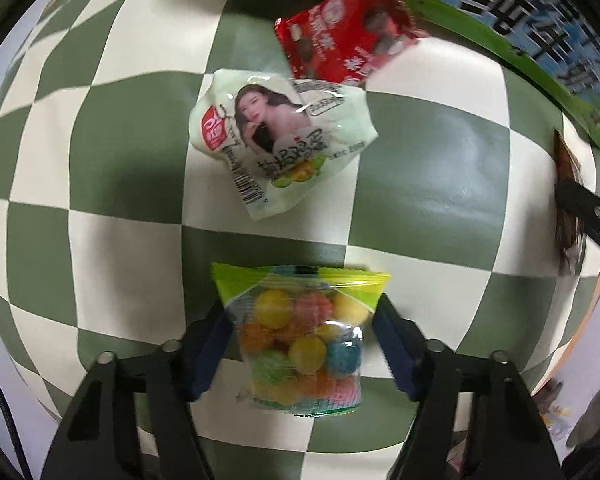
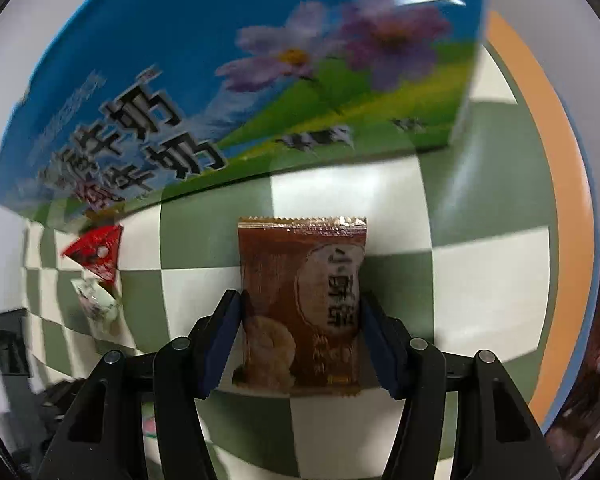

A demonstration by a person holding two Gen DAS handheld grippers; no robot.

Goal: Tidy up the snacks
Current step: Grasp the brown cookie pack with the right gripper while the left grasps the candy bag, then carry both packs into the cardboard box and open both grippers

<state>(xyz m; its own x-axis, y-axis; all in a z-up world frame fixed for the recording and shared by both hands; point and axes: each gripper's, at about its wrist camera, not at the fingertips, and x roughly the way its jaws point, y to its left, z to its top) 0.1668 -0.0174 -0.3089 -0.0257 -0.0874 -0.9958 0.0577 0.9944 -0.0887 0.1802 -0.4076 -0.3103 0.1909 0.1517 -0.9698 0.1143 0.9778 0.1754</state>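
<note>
- left gripper [image 1: 300, 336]: low centre of the left wrist view, pointing down at the checkered cloth [image 1: 120, 128]. the candy bag [image 1: 304, 332], clear with a lime-green top and coloured balls inside, sits between the blue pads [image 1: 208, 356].
- the left pad touches the bag's edge. the right pad is at the edge of the top seal with a thin gap lower down, so i cannot tell if it's a real pinch or just bracketing.
- pale green snack pack [image 1: 284, 140] lies crumpled at frame centre, above the candy bag and apart from it.
- red snack pack [image 1: 340, 36] sits in the upper middle, its lower corner touching or overlapping the pale green one and its top edge against the milk carton [image 1: 540, 40] along the upper right.
- right gripper [image 2: 300, 328]: low centre of the right wrist view, angled steeply down. the brown biscuit pack [image 2: 300, 304] stands between its pads, lengthwise, serrated seal toward the top of the frame.
- both pads press on the pack's sides, so it is pinched.
- the same brown pack and a black finger show at the right edge of the left wrist view.
- the carton fills the upper half of the right wrist view. red and pale green packs are at mid left, and an orange table edge [image 2: 560, 200] is on the right.
</note>
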